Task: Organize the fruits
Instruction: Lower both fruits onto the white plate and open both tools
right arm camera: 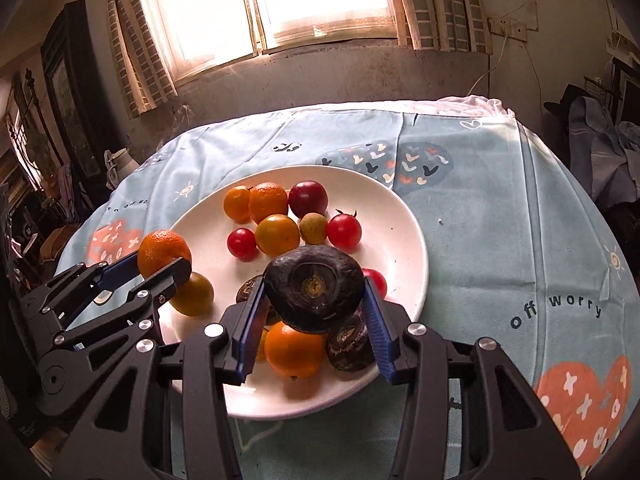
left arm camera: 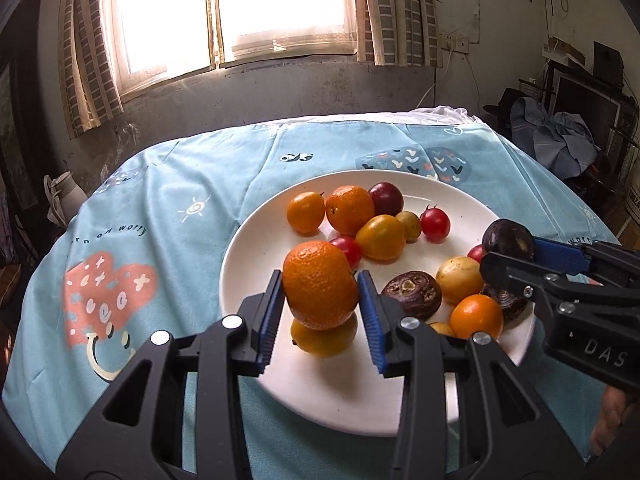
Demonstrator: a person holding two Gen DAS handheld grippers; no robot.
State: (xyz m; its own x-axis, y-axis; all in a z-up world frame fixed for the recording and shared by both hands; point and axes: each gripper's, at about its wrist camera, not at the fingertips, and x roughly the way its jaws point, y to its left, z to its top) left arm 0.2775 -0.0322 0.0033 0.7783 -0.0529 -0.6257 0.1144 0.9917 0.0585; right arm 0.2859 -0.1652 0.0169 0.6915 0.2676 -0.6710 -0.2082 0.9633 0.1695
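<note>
A white plate (left arm camera: 256,248) on the blue tablecloth holds several fruits: oranges, red and yellow cherry tomatoes, dark purple fruits. My left gripper (left arm camera: 320,304) is shut on an orange mandarin (left arm camera: 320,284) and holds it above the plate's near left part, over a yellow fruit (left arm camera: 324,340). My right gripper (right arm camera: 314,308) is shut on a dark purple-brown fruit (right arm camera: 314,294) above the plate's (right arm camera: 400,216) near side. In the right wrist view the left gripper (right arm camera: 160,268) with its mandarin (right arm camera: 162,250) is at left. The right gripper (left arm camera: 516,256) shows at right in the left wrist view.
The table is covered by a light blue cloth (left arm camera: 168,208) with heart and sun prints. A wall with a curtained window (left arm camera: 240,12) stands behind it. Clothes and furniture (left arm camera: 560,136) are at the right, a white jug (left arm camera: 64,196) at the left edge.
</note>
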